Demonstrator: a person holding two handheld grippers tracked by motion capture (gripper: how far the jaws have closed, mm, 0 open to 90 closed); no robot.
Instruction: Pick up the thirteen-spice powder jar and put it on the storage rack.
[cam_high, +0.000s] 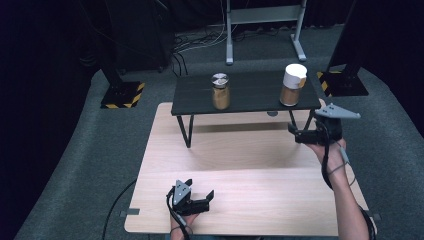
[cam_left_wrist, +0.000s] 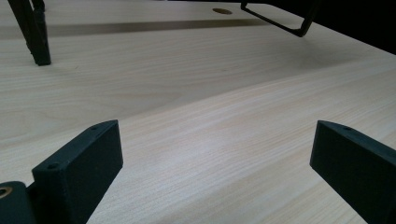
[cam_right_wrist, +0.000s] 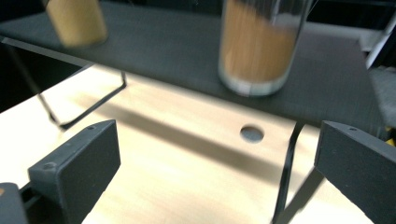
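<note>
Pale wooden table (cam_high: 240, 190) in a dark, grey-carpeted room; right gripper (cam_high: 300, 134), jaws apart and empty, near a white-lidded jar (cam_high: 293, 85) of brown powder.

My two black jaws stand wide apart at the lower corners, my right gripper (cam_right_wrist: 215, 172) holding nothing. Between them lies the pale wooden table (cam_right_wrist: 177, 186) with a round hole (cam_right_wrist: 252, 133). Above, a dark shelf (cam_right_wrist: 173, 60) on thin metal legs carries a glass jar (cam_right_wrist: 258, 46) of brown powder straight ahead and a second, blurred jar (cam_right_wrist: 77, 21) at upper left.
</note>
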